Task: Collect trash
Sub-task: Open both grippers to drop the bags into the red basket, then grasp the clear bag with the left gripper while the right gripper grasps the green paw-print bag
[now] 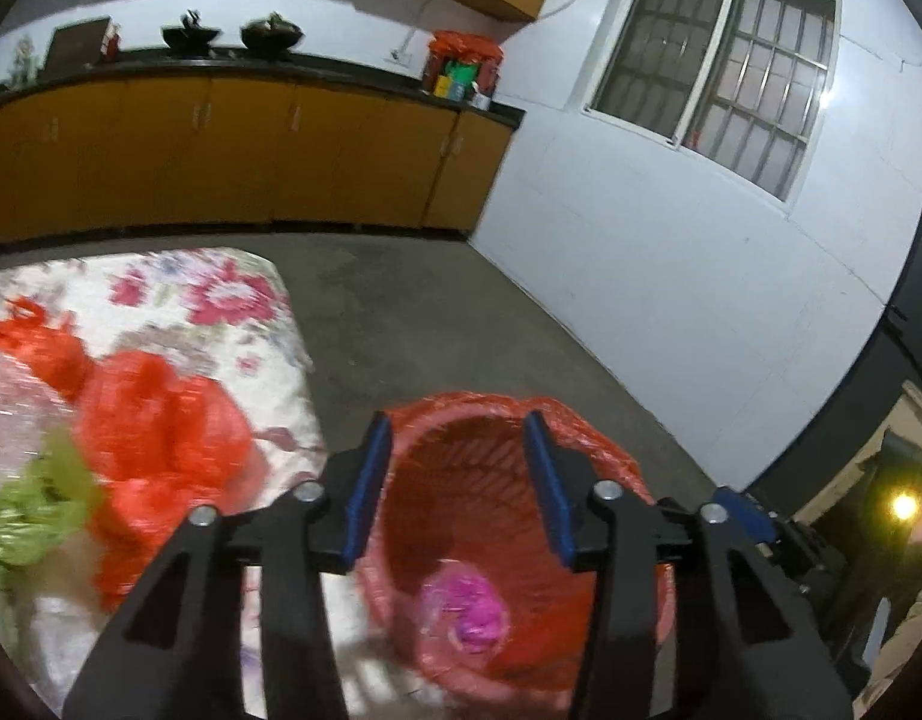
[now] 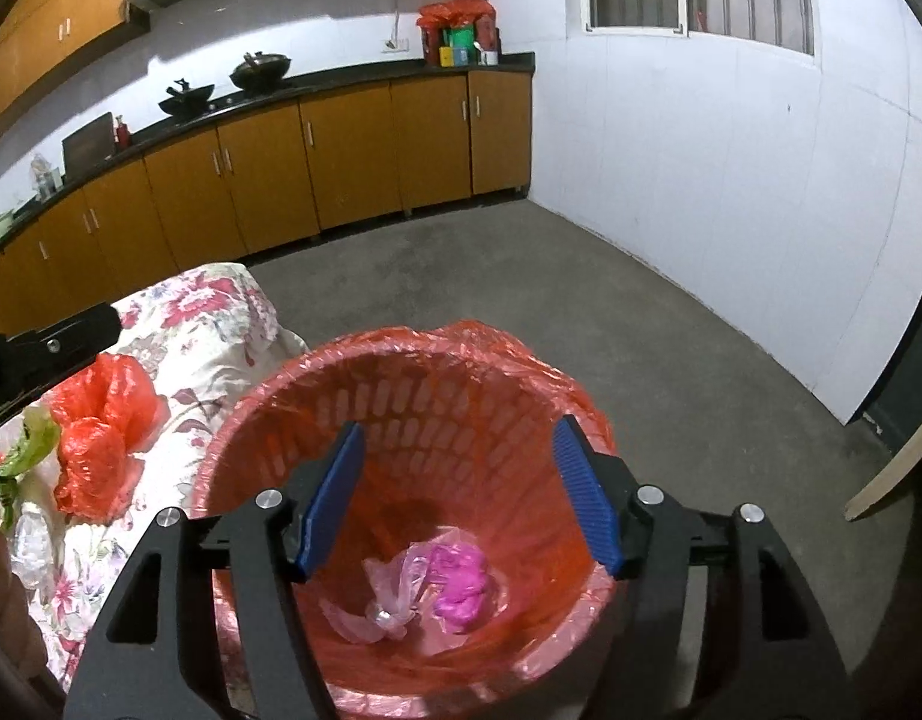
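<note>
Hovering over a red mesh bin (image 2: 401, 480), the right gripper (image 2: 458, 495) is seen with its blue fingers (image 2: 332, 498) spread wide and nothing held between them. The bin is lined with a red plastic liner (image 2: 521, 354) and stands on the grey floor (image 2: 521, 276), just right of a table draped in a floral cloth (image 2: 215, 312). At the bottom of the bin a crumpled magenta bag (image 2: 461, 585) and a pale pink bag (image 2: 395, 597) are seen, touching each other. On the table a red plastic bag (image 2: 101, 438) is found, with a green wrapper (image 2: 29, 450) just to its left. The left gripper (image 1: 458, 489) is held above the bin's near-left rim, its fingers (image 1: 368, 489) likewise parted and empty. Far behind, wooden cabinets (image 2: 341, 162) are seen along the wall.
</note>
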A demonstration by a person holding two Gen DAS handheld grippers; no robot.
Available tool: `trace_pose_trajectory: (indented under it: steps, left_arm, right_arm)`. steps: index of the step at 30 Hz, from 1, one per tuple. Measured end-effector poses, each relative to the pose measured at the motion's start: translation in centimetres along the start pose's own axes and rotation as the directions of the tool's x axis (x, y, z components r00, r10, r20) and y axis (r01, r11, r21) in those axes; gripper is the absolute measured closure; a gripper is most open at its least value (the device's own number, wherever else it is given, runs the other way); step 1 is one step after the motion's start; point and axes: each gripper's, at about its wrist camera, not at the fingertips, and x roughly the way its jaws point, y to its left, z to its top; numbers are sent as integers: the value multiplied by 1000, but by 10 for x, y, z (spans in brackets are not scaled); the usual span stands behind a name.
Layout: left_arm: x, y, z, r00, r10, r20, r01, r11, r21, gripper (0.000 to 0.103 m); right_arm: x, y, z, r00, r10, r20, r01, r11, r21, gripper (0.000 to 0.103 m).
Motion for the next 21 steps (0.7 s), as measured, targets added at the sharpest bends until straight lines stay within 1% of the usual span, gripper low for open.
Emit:
trace_pose_trajectory:
  steps: [2,3,6,7,8,10,11,15,18,21]
  left_arm:
    - [-17,6,-2,998,51,24,-51,999,15,46]
    - [-25,10,-4,996,78,36,-78,997,19,41]
    - [-52,23,-11,985,155,73,-157,987,29,31]
    - [-60,28,-13,979,186,84,-189,981,33,27]
    - [-70,35,-17,971,220,98,-224,974,34,25]
    - [-86,49,-22,953,281,116,-286,958,25,18]
    - [-96,60,-26,937,326,123,-330,944,14,17]
    - [-124,101,-37,897,426,118,-423,905,-44,16]
    - [-143,137,-49,875,473,101,-464,880,-99,16]
    - [-154,168,-58,856,512,75,-499,855,-145,16]
  right_arm:
    - [-6,9,0,1000,9,19,-8,1000,-21,35]
    - [-9,14,1,1000,12,25,-11,1000,-29,33]
    - [-17,34,1,998,47,48,-43,997,-67,29]
    - [-19,39,1,997,55,49,-51,996,-75,26]
    - [-21,46,1,996,69,50,-65,994,-89,25]
    - [-25,61,-1,994,95,47,-90,990,-113,24]
    - [-27,69,-2,993,107,46,-101,987,-125,23]
    - [-33,97,-8,987,156,37,-149,976,-158,22]
    - [-37,120,-12,981,193,33,-184,966,-183,22]
    - [-40,138,-16,977,210,38,-198,960,-198,22]
